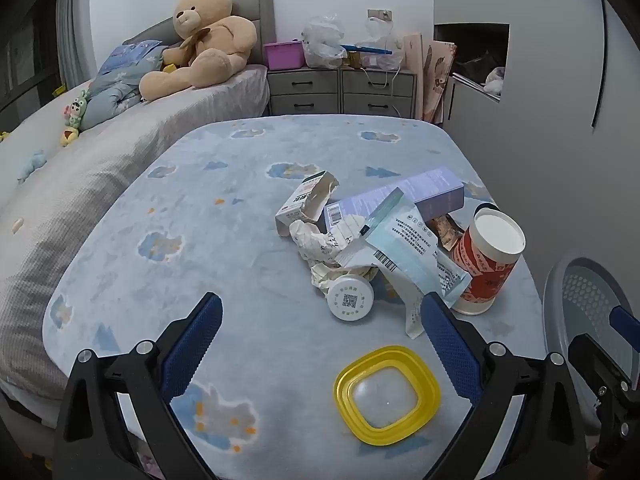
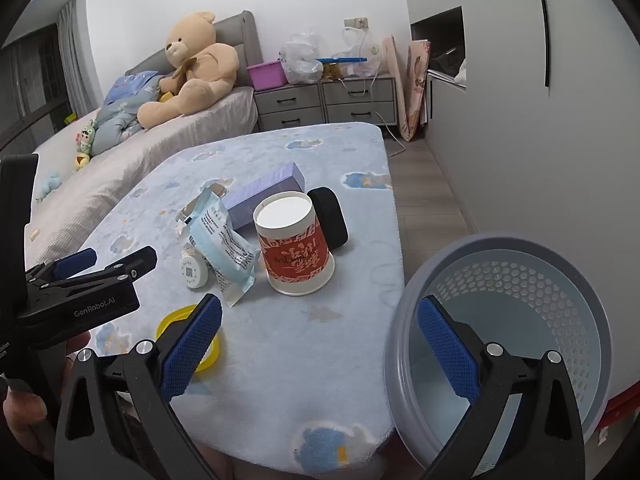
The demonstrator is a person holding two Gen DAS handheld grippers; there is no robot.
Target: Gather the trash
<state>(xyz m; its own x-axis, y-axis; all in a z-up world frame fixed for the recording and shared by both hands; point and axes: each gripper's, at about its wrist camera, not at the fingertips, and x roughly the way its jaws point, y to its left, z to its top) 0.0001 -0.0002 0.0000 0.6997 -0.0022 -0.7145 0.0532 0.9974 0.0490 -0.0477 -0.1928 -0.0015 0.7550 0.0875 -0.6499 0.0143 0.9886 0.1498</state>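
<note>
Trash lies piled on a blue blanket-covered surface (image 1: 240, 216): a red-and-white paper cup (image 1: 488, 260), upside down, a purple box (image 1: 432, 196), a torn carton (image 1: 308, 200), crumpled paper (image 1: 316, 244), a blue-white pouch (image 1: 416, 256), a small white jar (image 1: 352, 298) and a yellow lid (image 1: 386, 394). My left gripper (image 1: 320, 344) is open and empty, above the yellow lid. My right gripper (image 2: 320, 344) is open and empty, between the surface's near edge and a grey perforated bin (image 2: 520, 320). The cup (image 2: 294, 244), pouch (image 2: 228, 248) and a black object (image 2: 330, 218) show ahead of it.
A bed (image 1: 80, 168) with a teddy bear (image 1: 204, 40) lies to the left. Grey drawers (image 1: 340, 88) with bags and a purple tub stand at the back. A white wardrobe (image 2: 520, 120) and wood floor (image 2: 424, 200) are on the right.
</note>
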